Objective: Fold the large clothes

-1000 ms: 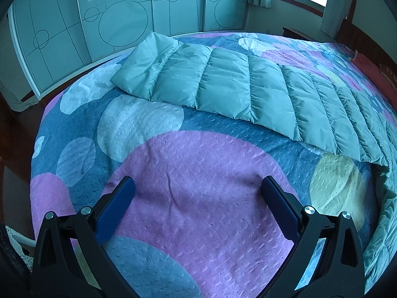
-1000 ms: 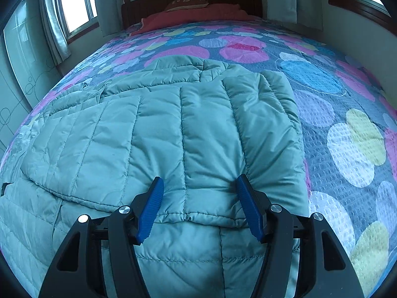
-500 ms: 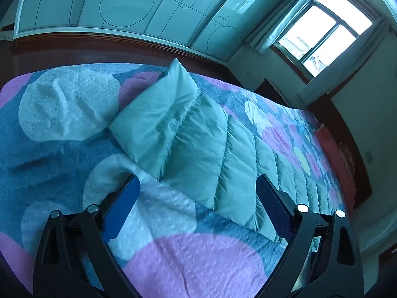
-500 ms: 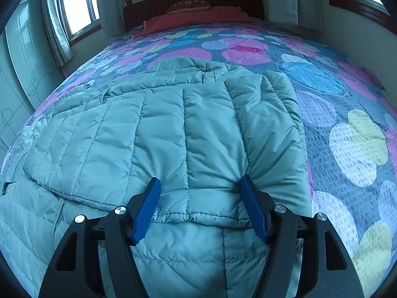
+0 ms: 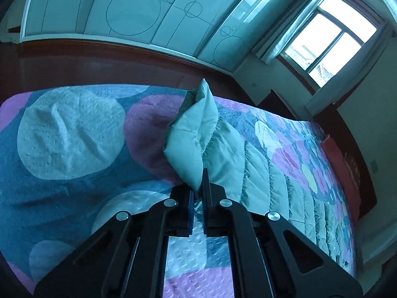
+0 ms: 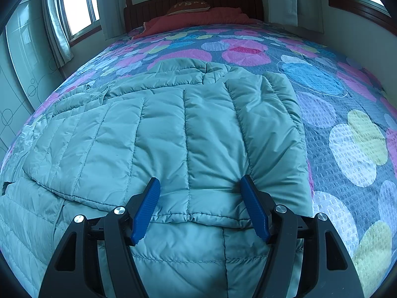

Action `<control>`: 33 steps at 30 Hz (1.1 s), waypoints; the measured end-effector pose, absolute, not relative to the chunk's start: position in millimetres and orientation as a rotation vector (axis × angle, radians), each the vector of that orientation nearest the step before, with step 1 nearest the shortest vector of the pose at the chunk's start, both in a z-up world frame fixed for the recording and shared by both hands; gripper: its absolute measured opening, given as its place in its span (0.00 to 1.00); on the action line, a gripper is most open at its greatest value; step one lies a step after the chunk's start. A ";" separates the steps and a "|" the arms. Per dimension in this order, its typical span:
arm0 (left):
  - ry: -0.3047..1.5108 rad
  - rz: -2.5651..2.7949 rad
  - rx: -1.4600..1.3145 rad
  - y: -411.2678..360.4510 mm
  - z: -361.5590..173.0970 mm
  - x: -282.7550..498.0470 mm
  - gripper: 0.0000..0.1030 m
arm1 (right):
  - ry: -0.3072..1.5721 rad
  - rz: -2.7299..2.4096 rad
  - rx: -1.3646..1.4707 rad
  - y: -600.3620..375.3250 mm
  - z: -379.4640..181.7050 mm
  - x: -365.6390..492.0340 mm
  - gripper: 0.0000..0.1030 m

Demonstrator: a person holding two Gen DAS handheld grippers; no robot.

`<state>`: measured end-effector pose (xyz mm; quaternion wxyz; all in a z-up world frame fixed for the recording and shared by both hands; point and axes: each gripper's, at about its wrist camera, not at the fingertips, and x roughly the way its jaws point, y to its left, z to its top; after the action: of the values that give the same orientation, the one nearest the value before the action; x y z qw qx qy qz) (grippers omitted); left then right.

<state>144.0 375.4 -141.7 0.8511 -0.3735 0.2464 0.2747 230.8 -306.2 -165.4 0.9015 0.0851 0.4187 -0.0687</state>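
Left wrist view: sleeve (image 5: pixel 196 146) end pinched in left gripper (image 5: pixel 197 193), jaws just closed on it. Right wrist view: folded jacket (image 6: pixel 173 134) body; right gripper (image 6: pixel 199 206) spread, hem lying between its fingers.

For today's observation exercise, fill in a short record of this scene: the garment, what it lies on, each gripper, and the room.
garment: pale green quilted jacket, spread out, one sleeve folded across its body
surface: bed with a circle-patterned bedspread
left gripper: jaws just closed, pinching the cuff end of the other sleeve
right gripper: open, fingers astride the folded sleeve's cuff
far end of bed: red pillow by a wooden headboard
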 end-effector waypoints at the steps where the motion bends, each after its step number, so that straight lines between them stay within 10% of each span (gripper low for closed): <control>1: 0.514 0.564 -0.758 369.0 -135.3 148.1 0.04 | 0.866 -0.142 0.176 -306.1 -165.3 230.7 0.65; 17: 0.541 0.097 -0.388 156.8 -66.1 249.8 0.04 | 0.852 -0.130 0.210 -310.1 -162.8 232.8 0.65; 33: 0.678 -0.224 -0.051 -81.6 -106.0 281.0 0.04 | 0.824 -0.112 0.269 -313.0 -165.6 227.1 0.65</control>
<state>281.0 -81.6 -106.0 0.9366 -0.0249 0.3319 -0.1098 227.1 -313.0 -165.6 0.9060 0.1303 0.3990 -0.0543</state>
